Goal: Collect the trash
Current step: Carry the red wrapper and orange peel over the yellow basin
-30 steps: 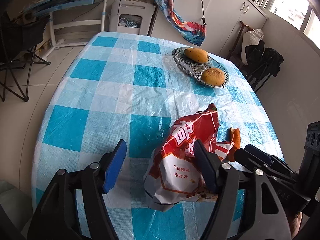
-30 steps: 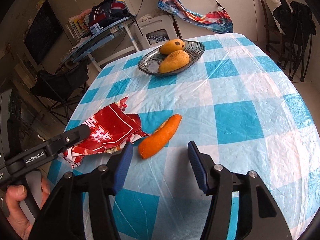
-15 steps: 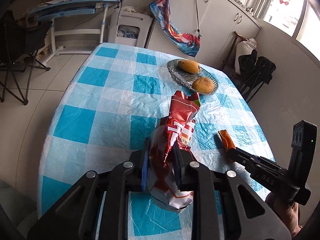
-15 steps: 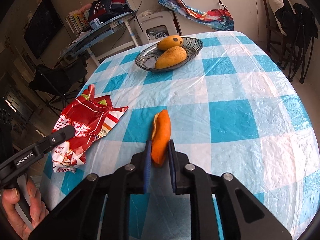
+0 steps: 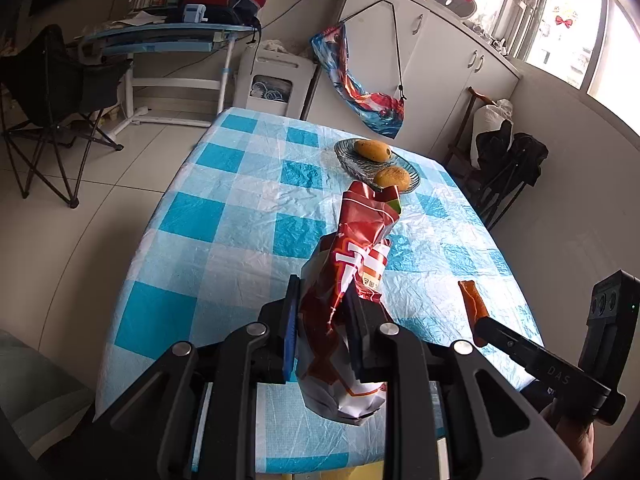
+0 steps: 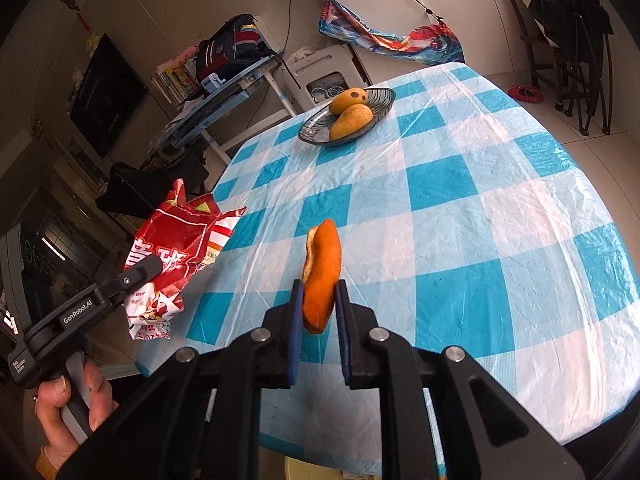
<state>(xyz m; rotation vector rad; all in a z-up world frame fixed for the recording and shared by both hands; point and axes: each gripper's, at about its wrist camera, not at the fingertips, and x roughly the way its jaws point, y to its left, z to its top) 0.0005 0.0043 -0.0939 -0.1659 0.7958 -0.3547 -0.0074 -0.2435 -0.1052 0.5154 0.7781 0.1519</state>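
Red snack bag (image 5: 352,280): crumpled, empty-looking, white lettering and a white lower part with small print, torn open top with a green corner. Clamped in the left gripper (image 5: 322,334), standing roughly upright, lifted clear of the checkered tabletop (image 5: 224,216), near its left edge. Orange peel (image 6: 322,270): curved strip, bright orange outside, pale inner rim, held upright in the right gripper (image 6: 319,312) by its lower end, raised above the tabletop.
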